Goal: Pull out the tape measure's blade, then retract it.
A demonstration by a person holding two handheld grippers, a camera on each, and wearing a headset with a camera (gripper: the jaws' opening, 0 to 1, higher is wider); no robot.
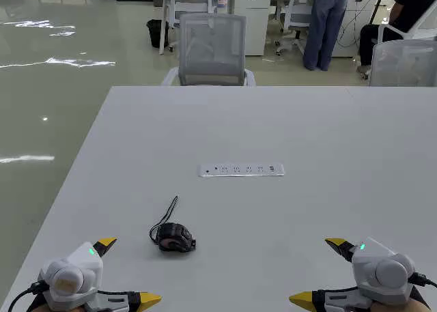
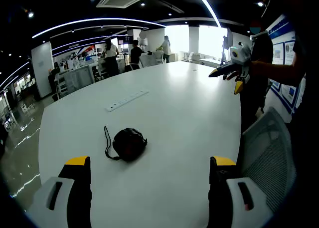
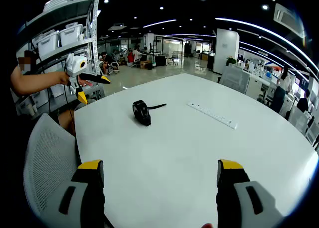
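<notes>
Tape measure (image 1: pixel 173 236), small, round and black, lies on the white table (image 1: pixel 307 128) toward its near edge, closer to the left gripper (image 1: pixel 128 271) than to the right gripper (image 1: pixel 317 271) and touched by neither. Its black loop cord (image 1: pixel 169 213) trails off toward the white power strip (image 1: pixel 241 170) at mid-table. From the head view both grippers sit low at the near edge, well apart from each other, each with its yellow-tipped jaws spread wide and holding nothing; a grey mesh chair (image 1: pixel 212 49) stands at the far edge. The left gripper view puts the tape measure almost straight ahead, beyond its own parted tips, and off to the side it shows the right gripper raised clear of the table in a hand on an outstretched forearm. The right gripper view has the tape measure farther off and left of centre. It also catches the left gripper held up level on an extended arm beyond the table's corner, with shelves of white bins (image 3: pixel 60 36) behind it.
</notes>
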